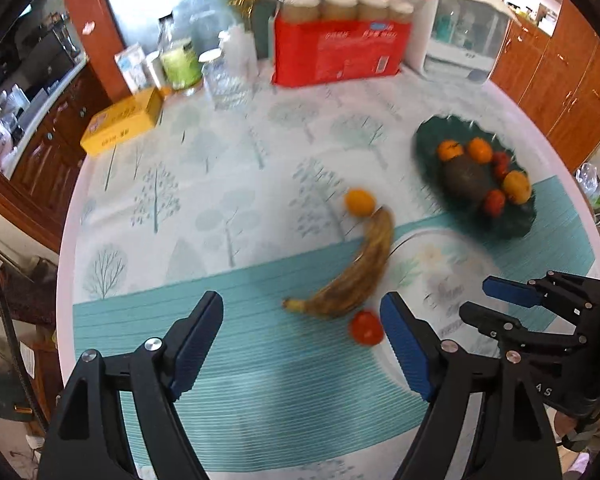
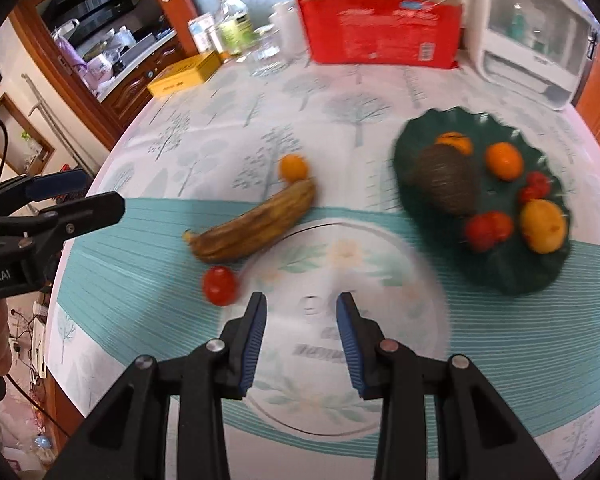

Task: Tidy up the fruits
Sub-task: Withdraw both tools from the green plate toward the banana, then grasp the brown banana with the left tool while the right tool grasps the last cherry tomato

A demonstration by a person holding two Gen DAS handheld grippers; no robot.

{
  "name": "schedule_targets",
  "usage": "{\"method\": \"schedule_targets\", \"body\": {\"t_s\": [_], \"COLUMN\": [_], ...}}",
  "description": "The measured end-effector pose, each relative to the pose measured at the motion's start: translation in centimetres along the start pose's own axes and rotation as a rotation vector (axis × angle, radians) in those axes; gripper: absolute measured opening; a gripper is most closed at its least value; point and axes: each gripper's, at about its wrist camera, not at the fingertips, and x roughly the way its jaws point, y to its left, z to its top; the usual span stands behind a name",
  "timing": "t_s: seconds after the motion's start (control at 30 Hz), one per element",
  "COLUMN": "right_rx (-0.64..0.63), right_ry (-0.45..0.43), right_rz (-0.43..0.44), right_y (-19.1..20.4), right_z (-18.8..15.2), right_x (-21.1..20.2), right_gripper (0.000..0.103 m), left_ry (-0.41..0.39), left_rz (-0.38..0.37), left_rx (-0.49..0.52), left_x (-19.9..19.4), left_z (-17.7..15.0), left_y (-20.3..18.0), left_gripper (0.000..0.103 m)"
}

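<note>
Nearest me, my left gripper (image 1: 302,334) hangs with its fingers wide apart and empty, low over the teal mat (image 1: 240,360). My right gripper (image 2: 300,332) is also parted and empty, above the pale flowered plate (image 2: 380,248), which holds nothing.

Just ahead of the left fingers lies a small red tomato (image 1: 366,327), close beside the plate's edge. Touching or nearly touching it is the stem end of a browned banana (image 1: 352,276), which curves away with its far tip by a small orange fruit (image 1: 359,201).

I judge the tomato the easiest first pick for the left side. I would come straight down with a finger on either side, keeping clear of the banana's stem, and close gently, since a round fruit may roll off toward the plate rim.

Farther right, the dark green dish (image 2: 516,276) already carries an avocado (image 2: 446,180), oranges, red fruits and a yellow one. Motion blur hides finer detail. At the back of the surface stand a red box (image 1: 340,56) and jars.
</note>
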Motion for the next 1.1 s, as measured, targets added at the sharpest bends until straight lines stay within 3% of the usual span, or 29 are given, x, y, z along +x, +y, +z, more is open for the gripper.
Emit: {"method": "schedule_targets", "body": {"t_s": [0.53,0.83,1.1], "right_rx": [-0.025,-0.029,0.060], "right_ry": [0.098,0.072,0.044], "right_rz": [-0.001,-0.029,-0.100], "right_y": [5.9,5.6,1.8], "right_z": [0.2,0.3,-0.3], "right_x": [7.7,7.8,6.6], "right_gripper": [0.037,0.033,0.032], "left_ry": [0.050,0.089,0.141], "left_rz": [-0.054,-0.105,-0.174], "left_rx": [0.054,0.075,0.113], "left_x": [3.8,6.3,9.9], "left_z": [-0.7,0.0,1.2], "left_y": [3.7,2.6,-0.5], "left_gripper": [0.080,0.080,0.080]}}
